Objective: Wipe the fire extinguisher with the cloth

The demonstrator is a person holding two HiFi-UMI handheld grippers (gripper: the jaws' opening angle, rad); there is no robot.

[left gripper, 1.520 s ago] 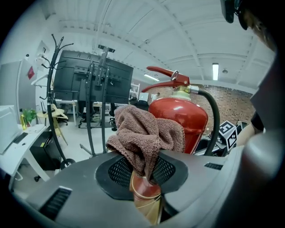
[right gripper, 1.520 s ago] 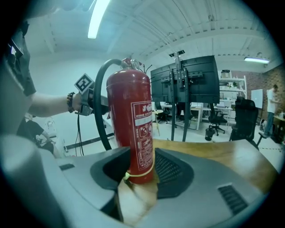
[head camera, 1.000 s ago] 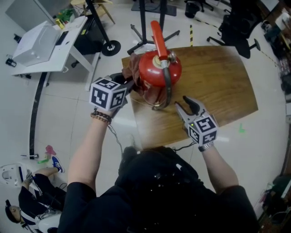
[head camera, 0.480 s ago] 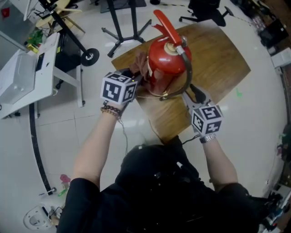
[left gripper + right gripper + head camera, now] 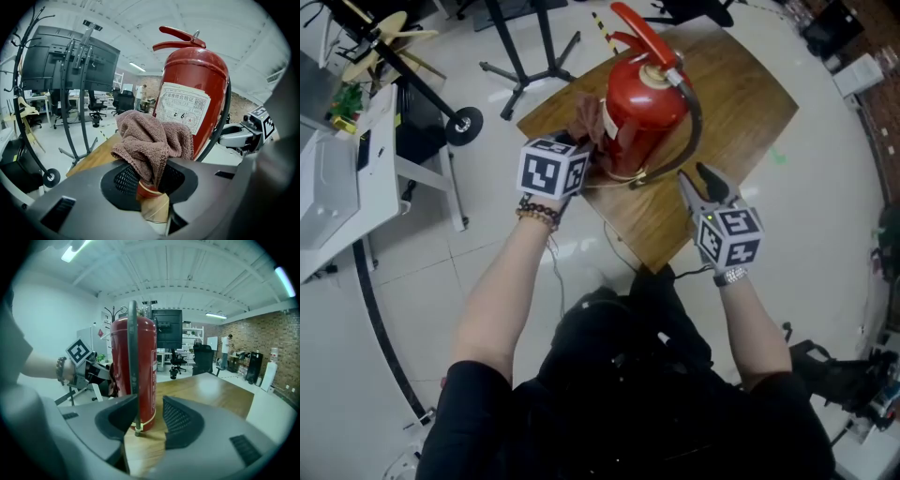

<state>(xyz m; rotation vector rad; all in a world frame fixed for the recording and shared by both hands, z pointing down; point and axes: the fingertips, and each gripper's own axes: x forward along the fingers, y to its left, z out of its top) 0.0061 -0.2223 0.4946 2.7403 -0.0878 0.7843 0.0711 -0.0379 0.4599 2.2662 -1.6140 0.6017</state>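
Over on the head view, catching the red fire extinguisher (image 5: 642, 112) standing upright on the wooden counter (image 5: 741, 103), near its left edge. Spotting the left gripper (image 5: 577, 150) coming in at the cylinder's left side, holding the brown cloth (image 5: 589, 122) bunched up against the red body. Finding the right gripper (image 5: 705, 184) on the other side, just beside the black hose (image 5: 694, 122) curving down the extinguisher. Switching to the left gripper view now: seeing the jaws of the left gripper (image 5: 150, 187) pinching the cloth (image 5: 152, 140) by a lower fold, the rest of it mounding up in front of the extinguisher (image 5: 197, 93), just below its white label (image 5: 182, 107). Glimpsing the right gripper (image 5: 243, 133) past the hose at the right edge. Moving on to the right gripper view: finding the jaws of the right gripper (image 5: 150, 420) spread apart and gripping nothing, with the hose (image 5: 133, 357) hanging down in the gap, close to the left-hand jaw. Seeing the extinguisher (image 5: 143, 376) standing right behind it on the counter (image 5: 215, 390), and the left gripper (image 5: 93, 371) reaching in from the far side.
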